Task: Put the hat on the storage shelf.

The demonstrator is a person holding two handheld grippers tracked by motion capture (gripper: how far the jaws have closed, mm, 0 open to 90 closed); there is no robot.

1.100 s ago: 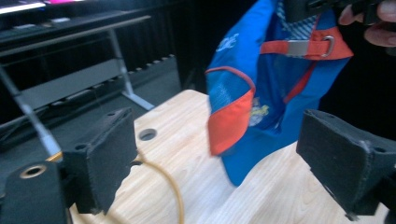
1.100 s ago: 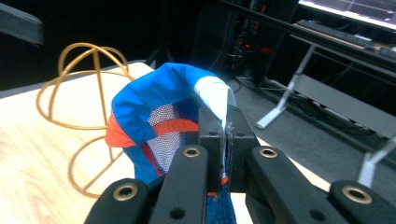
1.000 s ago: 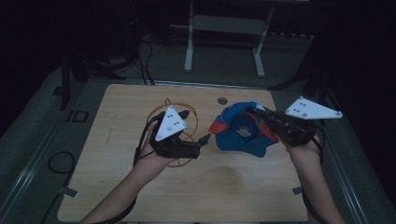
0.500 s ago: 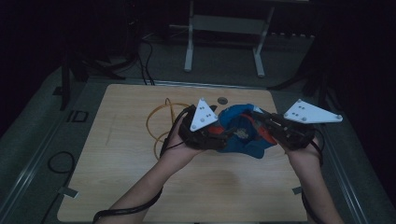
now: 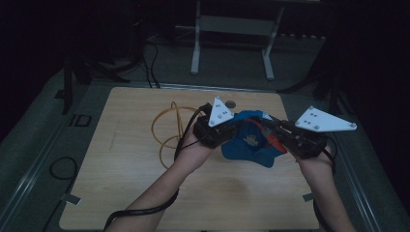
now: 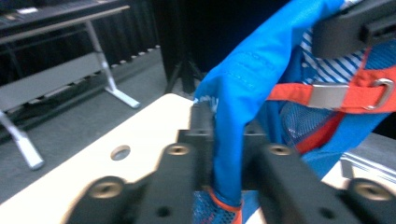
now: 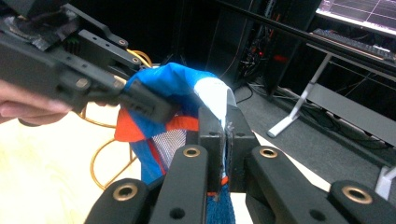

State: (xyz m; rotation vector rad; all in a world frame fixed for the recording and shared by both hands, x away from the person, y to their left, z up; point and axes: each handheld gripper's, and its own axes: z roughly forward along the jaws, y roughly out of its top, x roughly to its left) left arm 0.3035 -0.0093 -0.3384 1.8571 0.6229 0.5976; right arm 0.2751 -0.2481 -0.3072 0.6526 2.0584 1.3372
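Observation:
A blue cap [image 5: 249, 145] with orange trim, mesh lining and a metal buckle hangs between both grippers above the right half of the wooden table [image 5: 121, 193]. My left gripper [image 5: 236, 126] is shut on its left edge; the left gripper view shows blue fabric [image 6: 243, 84] pinched between the jaws of that gripper [image 6: 228, 140]. My right gripper [image 5: 270, 134] is shut on the right edge, where its own view shows my right gripper [image 7: 226, 135] clamped on a white and blue fold [image 7: 187, 84]. The left gripper [image 7: 140, 105] reaches in from the upper left there.
A yellow cable coil [image 5: 167, 128] lies on the table just left of the left hand. A small round hole [image 5: 230, 104] sits near the far edge. A metal stand [image 5: 232, 29] is on the floor beyond the table. Black cables trail from both grippers.
The left gripper has moved right, from over the yellow cable coil to the cap, and has shut on the cap's left edge. The right gripper kept its hold.

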